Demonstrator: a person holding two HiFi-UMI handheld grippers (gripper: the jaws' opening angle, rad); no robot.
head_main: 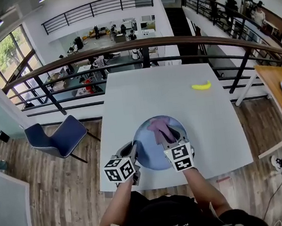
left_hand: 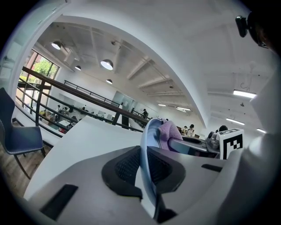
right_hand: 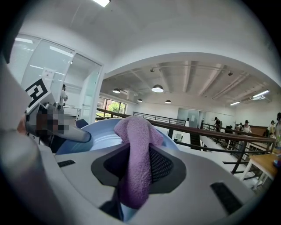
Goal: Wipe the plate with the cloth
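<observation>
left gripper (head_main: 133, 150) points slightly downward, jaws nearly together, clamped on the plate (head_main: 149, 158) rim. right gripper (head_main: 167, 138), just beside it, pinches the cloth (head_main: 159, 129) between its pads. both forearms reach forward, roughly parallel.

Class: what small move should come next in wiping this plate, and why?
Probably sweep the right gripper, shut on the purple terry cloth, across the pale blue round plate: the cloth already lies on its face, and the left gripper clamps the rim, steadying it.
</observation>
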